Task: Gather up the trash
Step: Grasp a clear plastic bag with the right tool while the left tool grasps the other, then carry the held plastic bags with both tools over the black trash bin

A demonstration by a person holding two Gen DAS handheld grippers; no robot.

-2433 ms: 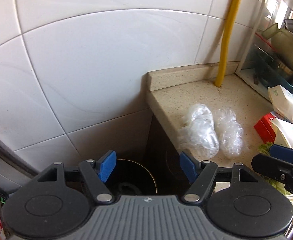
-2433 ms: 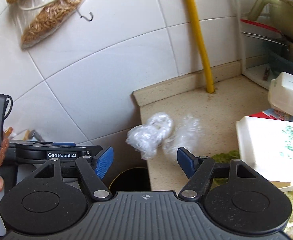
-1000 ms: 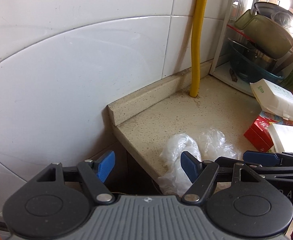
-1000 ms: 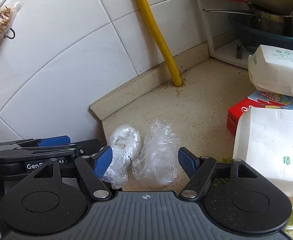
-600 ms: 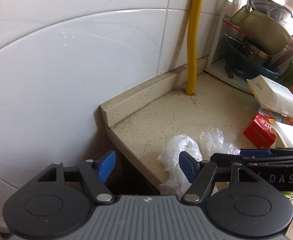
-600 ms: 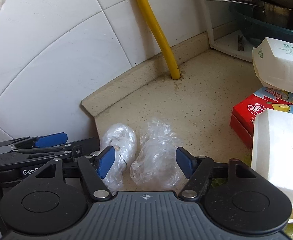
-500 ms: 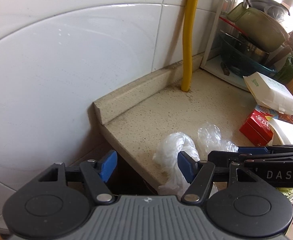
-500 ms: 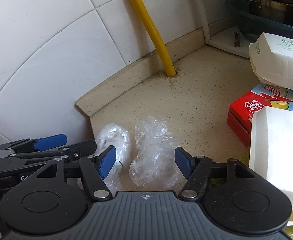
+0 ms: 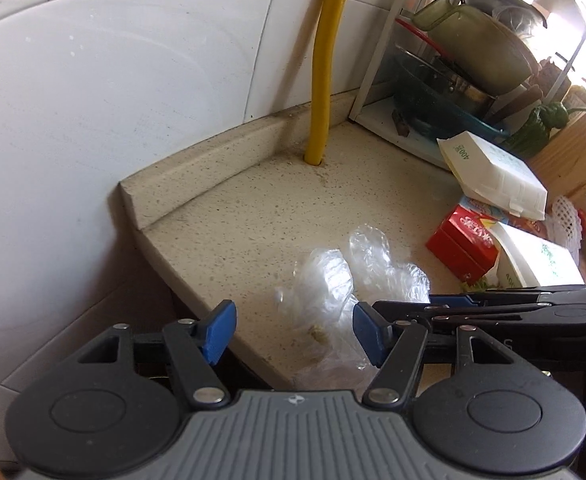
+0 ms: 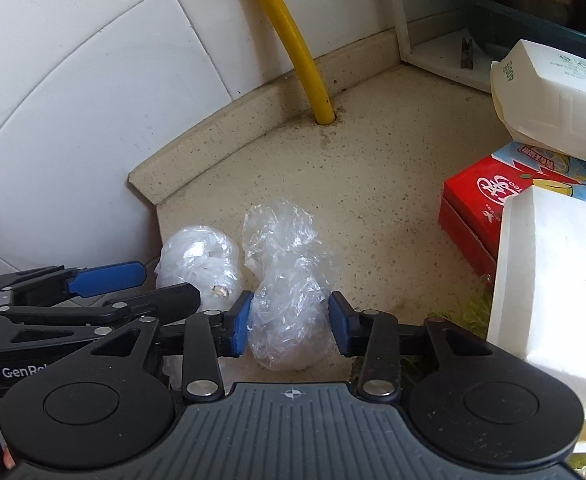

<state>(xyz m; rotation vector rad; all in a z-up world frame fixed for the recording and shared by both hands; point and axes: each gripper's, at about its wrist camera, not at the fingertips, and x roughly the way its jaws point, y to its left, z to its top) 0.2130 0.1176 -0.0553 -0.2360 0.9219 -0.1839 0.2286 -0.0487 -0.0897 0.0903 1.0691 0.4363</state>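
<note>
Crumpled plastic bag (image 10: 289,320) lies near the surface (image 10: 373,216) edge, clamped between the right tool (image 10: 289,322) pads, which just closed. Second bag (image 10: 199,264) sits beside it, between the left tool (image 9: 289,326) pads, apart

Countertop (image 10: 373,208): you are looking at speckled beige stone with a raised lip along its back edge, ending at a left corner.
Left front edge: your two crumpled clear plastic bags lie here side by side; the left bag (image 10: 199,266) sits at the very edge, the right bag (image 10: 289,304) just beside it.
Back edge: a yellow hose (image 10: 313,88) goes down through the stone.
Right side: a red carton (image 10: 477,204) lies flat, with white foam boxes (image 10: 553,280) stacked over it.
Back right corner: the white dish rack (image 9: 377,80) stands on the stone.
</note>
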